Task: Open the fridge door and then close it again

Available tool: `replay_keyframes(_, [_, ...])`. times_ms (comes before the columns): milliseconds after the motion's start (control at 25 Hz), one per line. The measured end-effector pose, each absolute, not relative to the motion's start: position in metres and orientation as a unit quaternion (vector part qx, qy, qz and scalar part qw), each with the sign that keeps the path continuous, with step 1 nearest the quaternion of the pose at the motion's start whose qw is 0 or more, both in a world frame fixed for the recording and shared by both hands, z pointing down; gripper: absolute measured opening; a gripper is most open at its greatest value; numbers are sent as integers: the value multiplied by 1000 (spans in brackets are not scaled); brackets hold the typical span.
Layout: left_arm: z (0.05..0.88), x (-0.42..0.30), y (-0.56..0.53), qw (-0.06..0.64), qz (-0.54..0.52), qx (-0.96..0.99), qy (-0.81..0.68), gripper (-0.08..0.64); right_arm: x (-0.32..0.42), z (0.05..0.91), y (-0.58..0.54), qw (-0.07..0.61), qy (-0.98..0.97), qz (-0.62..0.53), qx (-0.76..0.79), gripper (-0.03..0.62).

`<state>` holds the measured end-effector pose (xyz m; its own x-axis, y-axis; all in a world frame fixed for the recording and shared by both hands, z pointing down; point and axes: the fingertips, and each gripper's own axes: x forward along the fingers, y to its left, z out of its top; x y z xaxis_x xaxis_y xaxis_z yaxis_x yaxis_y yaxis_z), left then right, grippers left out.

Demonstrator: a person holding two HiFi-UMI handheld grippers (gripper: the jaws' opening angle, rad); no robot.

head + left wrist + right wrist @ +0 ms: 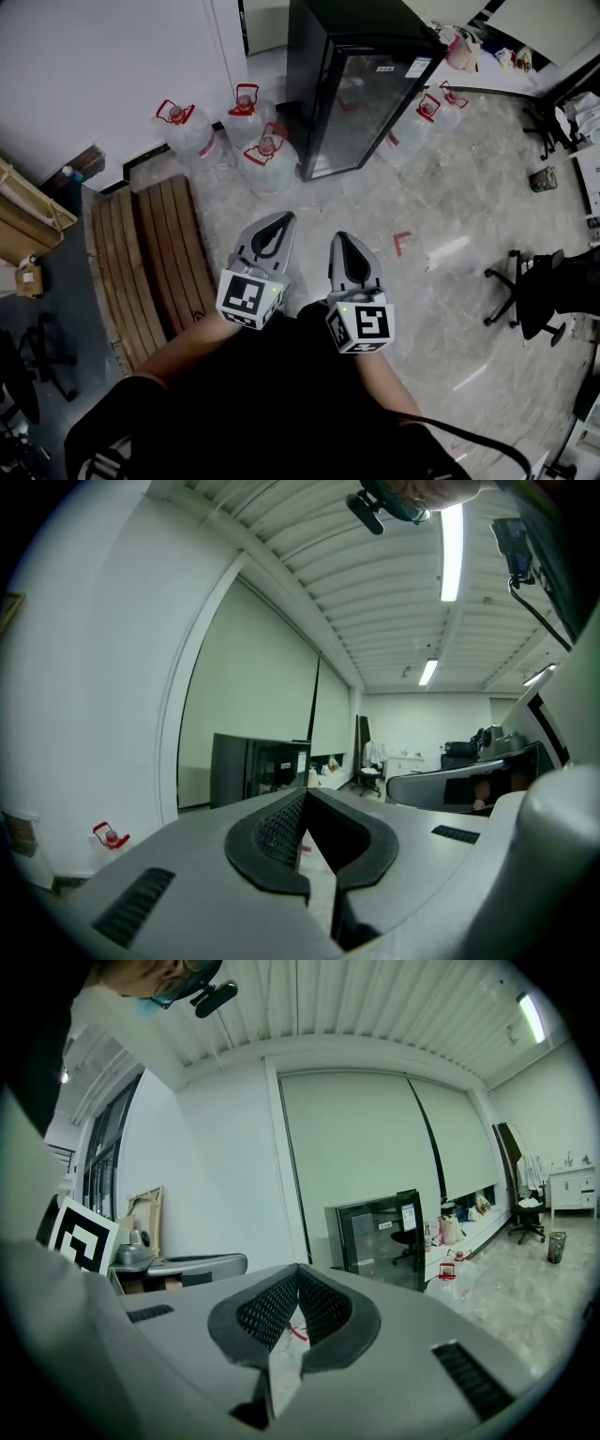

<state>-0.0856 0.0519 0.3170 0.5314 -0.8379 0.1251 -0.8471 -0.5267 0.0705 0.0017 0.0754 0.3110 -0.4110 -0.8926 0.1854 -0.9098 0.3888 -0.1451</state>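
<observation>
Fridge: well apart from both tools, out ahead of them. L tool is closed, pad tips meeting, nothing between them; the L gripper view shows the same. R tool is likewise closed & empty, tips together in its own view too. Both are held side by side, near each other but not touching, low in front of the person, tips aimed roughly toward the fridge. Marker cubes sit at the rear of each tool, by the forearms. Just left of the L tool a stack of wooden planks lies on the floor; a red corner mark is on the floor beyond the R tool. Further out, the fridge is black, upright, by the white wall, its glass door apparently shut flush. Water jugs w/ red handles cluster at its left, more at its right. A black office chair stands off to the right.
</observation>
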Motion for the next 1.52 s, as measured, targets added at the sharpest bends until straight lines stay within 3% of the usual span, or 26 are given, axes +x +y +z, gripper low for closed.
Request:
replay_keyframes(320, [334,-55,-32,72,52,862,-499,8,40,326,-24,30,-838,130,530,15])
replay_keyframes(800, [333,-15,-167,35,61,823,-563,8,87,310,-146,27,-880,104,464,15])
replay_keyframes(1520, [454,-25,-348,50,111,814,-568,9,114,386,-257,74,-851,129,503,15])
